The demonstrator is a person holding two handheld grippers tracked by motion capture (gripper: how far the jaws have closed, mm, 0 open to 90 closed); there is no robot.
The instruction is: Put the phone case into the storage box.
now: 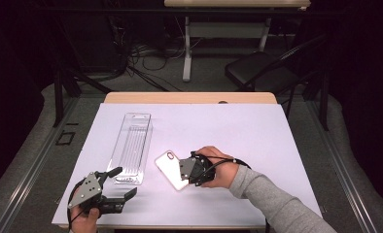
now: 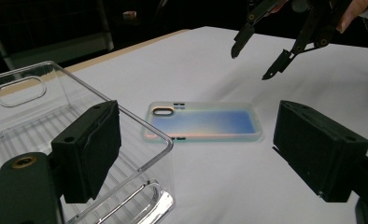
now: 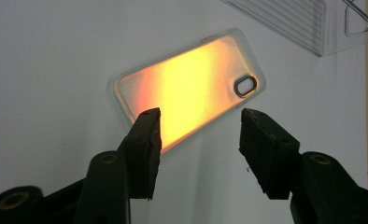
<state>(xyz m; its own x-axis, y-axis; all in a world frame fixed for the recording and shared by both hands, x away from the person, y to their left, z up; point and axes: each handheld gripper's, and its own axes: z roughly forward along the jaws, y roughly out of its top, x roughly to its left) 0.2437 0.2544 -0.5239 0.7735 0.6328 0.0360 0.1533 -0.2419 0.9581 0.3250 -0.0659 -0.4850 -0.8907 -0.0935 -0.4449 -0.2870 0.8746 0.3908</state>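
Note:
An iridescent phone case (image 1: pixel 167 167) (image 2: pixel 203 122) (image 3: pixel 191 88) lies flat on the white sheet, camera hole toward the far left. My right gripper (image 1: pixel 182 172) (image 3: pixel 201 116) (image 2: pixel 252 63) hovers over its near-right end, open, with nothing pressed between the jaws. A clear plastic package shell (image 1: pixel 131 145) (image 2: pixel 42 126) (image 3: pixel 289 18) lies just left of the case. At the table's front left corner, my left gripper (image 1: pixel 126 182) (image 2: pixel 198 116) stands open and points toward the case. Its one jaw sits by the shell's near end.
The white sheet (image 1: pixel 238 136) covers the wooden table (image 1: pixel 189 98). A black folding chair (image 1: pixel 257 68) and another table's leg (image 1: pixel 187 48) stand on the floor behind. Cables lie on the floor at the back left.

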